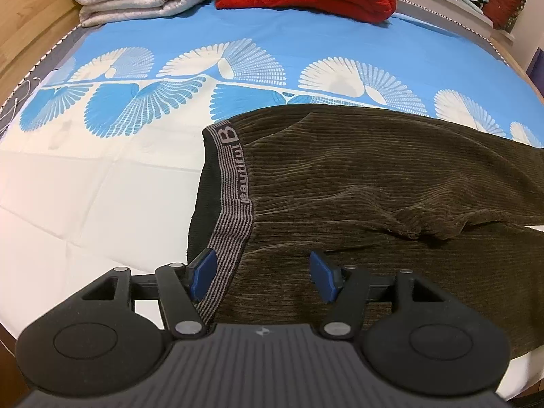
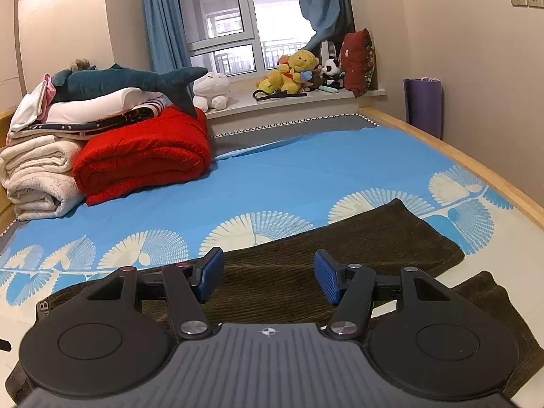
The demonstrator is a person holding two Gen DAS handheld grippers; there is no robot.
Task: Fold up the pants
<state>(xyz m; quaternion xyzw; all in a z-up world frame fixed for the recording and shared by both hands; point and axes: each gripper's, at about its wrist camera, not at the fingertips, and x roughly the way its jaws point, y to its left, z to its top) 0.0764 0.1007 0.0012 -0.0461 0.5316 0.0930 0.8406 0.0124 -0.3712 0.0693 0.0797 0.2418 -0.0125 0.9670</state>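
Observation:
Dark olive corduroy pants (image 1: pixel 357 176) lie flat on the bed sheet (image 1: pixel 102 187), their grey striped waistband (image 1: pixel 234 176) at the left end. My left gripper (image 1: pixel 261 265) hangs over the near waistband corner, open; one blue pad (image 1: pixel 204 268) is above the band, the other above the corduroy, and nothing is pinched. In the right wrist view the pants (image 2: pixel 340 238) run off to the right, with two leg ends showing apart. My right gripper (image 2: pixel 268 268) hovers open above the legs, with only fabric beneath it.
At the head of the bed lie a folded red blanket (image 2: pixel 142 156) and a stack of white bedding (image 2: pixel 37 170) with a shark plush (image 2: pixel 136 81) on top. Plush toys (image 2: pixel 295 71) sit on the window sill. A wooden bed frame (image 2: pixel 459 156) edges the right side.

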